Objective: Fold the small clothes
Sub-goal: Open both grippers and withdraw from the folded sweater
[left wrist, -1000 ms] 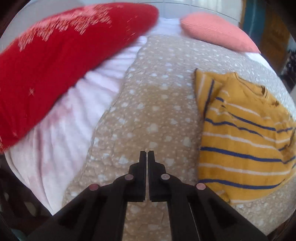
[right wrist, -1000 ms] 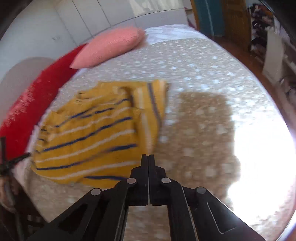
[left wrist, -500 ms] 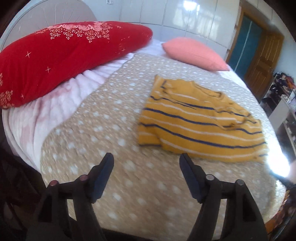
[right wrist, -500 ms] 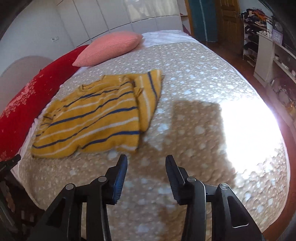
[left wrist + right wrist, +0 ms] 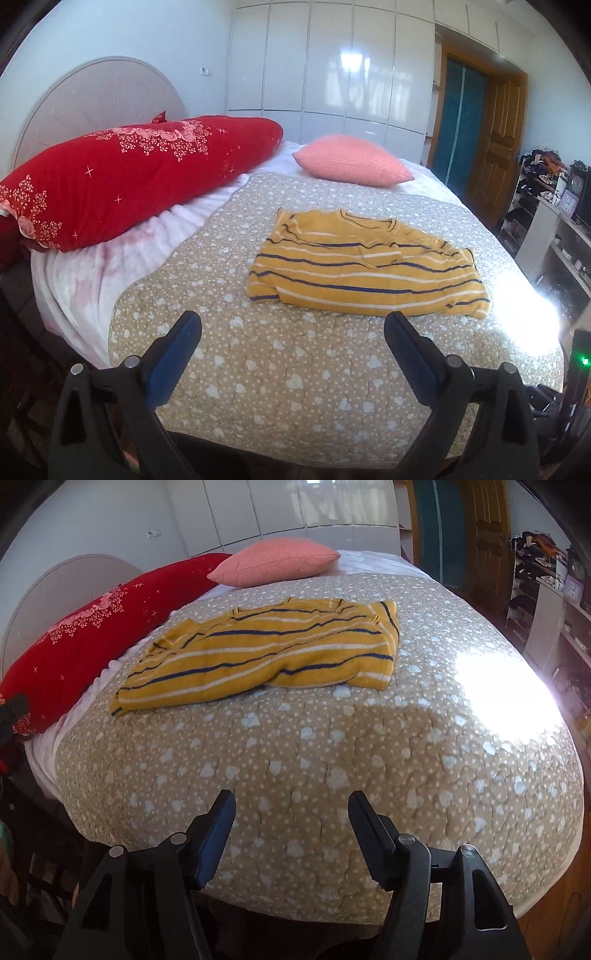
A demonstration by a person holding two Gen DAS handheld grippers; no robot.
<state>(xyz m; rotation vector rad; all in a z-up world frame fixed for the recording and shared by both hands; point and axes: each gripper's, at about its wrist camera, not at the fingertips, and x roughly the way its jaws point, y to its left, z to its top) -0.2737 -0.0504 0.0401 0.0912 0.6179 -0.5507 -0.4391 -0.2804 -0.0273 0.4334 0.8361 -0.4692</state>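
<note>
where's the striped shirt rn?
The yellow striped shirt lies partly folded on the heart-print quilt, mid-bed, ahead of both open grippers and touching neither; the pink pillow is behind it, the red pillow to its left.

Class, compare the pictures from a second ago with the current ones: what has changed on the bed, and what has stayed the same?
Both claws, shut a second ago, have opened and drawn back from the bed: the left claw and right claw now hold nothing. The striped yellow shirt stays folded on the quilt; red pillow and pink pillow unmoved.
</note>
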